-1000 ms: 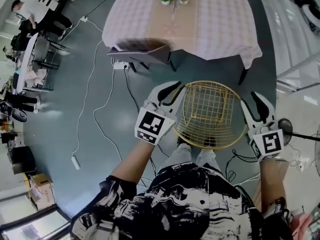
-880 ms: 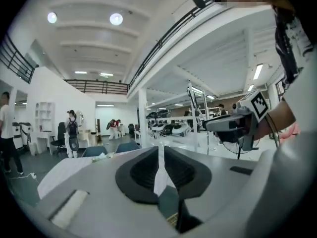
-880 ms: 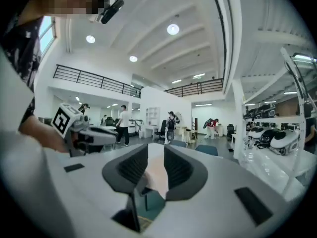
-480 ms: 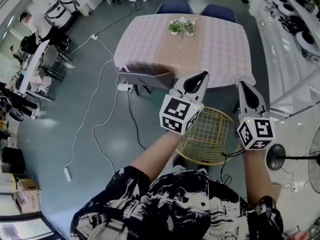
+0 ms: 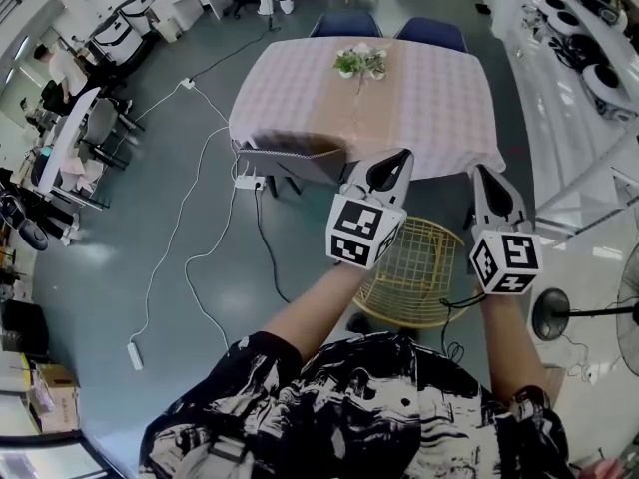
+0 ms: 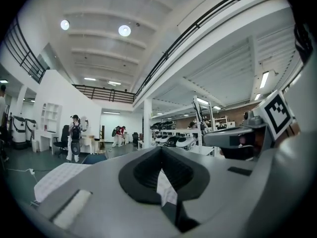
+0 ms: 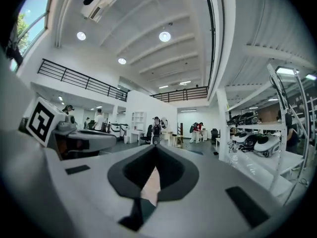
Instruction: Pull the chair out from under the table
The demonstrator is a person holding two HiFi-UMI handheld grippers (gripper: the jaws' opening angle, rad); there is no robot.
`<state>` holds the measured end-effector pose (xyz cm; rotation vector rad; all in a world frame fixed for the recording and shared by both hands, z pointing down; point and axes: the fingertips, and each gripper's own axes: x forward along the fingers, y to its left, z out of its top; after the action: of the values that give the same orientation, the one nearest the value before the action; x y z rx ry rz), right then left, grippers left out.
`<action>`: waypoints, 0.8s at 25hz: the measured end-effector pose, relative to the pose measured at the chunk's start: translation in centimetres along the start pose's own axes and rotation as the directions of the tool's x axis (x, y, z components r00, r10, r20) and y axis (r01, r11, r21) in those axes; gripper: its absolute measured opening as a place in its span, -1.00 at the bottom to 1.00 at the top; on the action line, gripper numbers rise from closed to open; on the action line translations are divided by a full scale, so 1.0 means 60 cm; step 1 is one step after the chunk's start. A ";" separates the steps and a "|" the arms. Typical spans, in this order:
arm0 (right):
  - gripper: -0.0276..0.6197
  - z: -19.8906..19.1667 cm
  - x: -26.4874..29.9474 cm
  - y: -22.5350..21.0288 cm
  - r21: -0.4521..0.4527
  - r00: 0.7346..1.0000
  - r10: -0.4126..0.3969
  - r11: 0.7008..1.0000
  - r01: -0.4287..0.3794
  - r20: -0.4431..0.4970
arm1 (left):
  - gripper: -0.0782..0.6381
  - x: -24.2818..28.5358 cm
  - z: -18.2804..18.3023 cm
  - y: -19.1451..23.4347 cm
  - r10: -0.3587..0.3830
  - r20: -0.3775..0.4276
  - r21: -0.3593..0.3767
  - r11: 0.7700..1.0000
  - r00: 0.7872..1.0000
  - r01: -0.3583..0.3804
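The left gripper [image 5: 397, 161] is fully closed, with nothing between its jaws. Lower, between the two grippers, the gold wire chair [image 5: 414, 267] stands on the floor, mostly clear of the tabletop [image 5: 300, 98]. The right gripper [image 5: 483, 173] is also closed and empty. The pull looks finished. Any further pull would need both grippers opened and lowered.

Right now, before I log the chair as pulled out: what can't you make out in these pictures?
Chair legs: head view, hidden under its seat.
Gap between chair and table: head view, covered by the left gripper and right gripper.
Chair: absent from both gripper views, which look across the room over shut jaws.
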<state>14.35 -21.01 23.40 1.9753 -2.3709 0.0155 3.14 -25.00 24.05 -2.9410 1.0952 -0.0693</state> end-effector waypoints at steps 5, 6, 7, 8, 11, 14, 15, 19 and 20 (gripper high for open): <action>-0.91 -0.004 -0.030 0.016 -0.014 1.000 0.001 1.000 -0.001 0.008 | -0.77 -0.020 0.001 -0.015 0.004 0.015 0.018 1.000 1.000 -0.004; -0.91 -0.018 -0.039 0.015 -0.015 1.000 0.000 1.000 0.000 0.009 | -0.77 -0.022 -0.011 -0.024 0.003 0.017 0.023 1.000 1.000 -0.003; -0.91 -0.031 -0.044 0.016 -0.016 1.000 0.000 1.000 0.000 0.009 | -0.77 -0.023 -0.022 -0.031 0.001 0.018 0.027 1.000 1.000 -0.002; -0.91 -0.035 -0.046 0.017 -0.018 1.000 0.000 1.000 0.000 0.008 | -0.77 -0.024 -0.024 -0.033 0.000 0.019 0.029 1.000 1.000 -0.001; -0.91 0.005 -0.038 0.023 -0.027 1.000 0.001 1.000 -0.001 0.003 | -0.77 -0.026 0.015 -0.021 -0.001 0.021 0.024 1.000 1.000 0.001; -0.91 0.028 -0.034 0.025 -0.032 1.000 0.005 0.999 -0.005 -0.001 | -0.77 -0.027 0.038 -0.017 -0.003 0.020 0.024 1.000 1.000 0.002; -0.91 0.025 -0.031 0.024 -0.033 1.000 0.006 0.999 -0.006 -0.001 | -0.77 -0.024 0.034 -0.016 -0.003 0.019 0.025 1.000 1.000 0.002; -0.91 0.001 -0.019 0.027 -0.035 1.000 0.014 0.999 -0.014 -0.001 | -0.77 -0.017 0.011 -0.007 -0.002 0.013 0.031 1.000 1.000 0.002; -0.91 0.000 -0.019 0.031 -0.035 1.000 0.015 0.999 -0.015 0.000 | -0.77 -0.019 0.010 -0.006 -0.003 0.012 0.033 0.999 1.000 0.002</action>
<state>12.73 -19.58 23.41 1.9416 -2.3696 -0.0249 2.53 -23.99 23.41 -2.9100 1.0784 -0.0685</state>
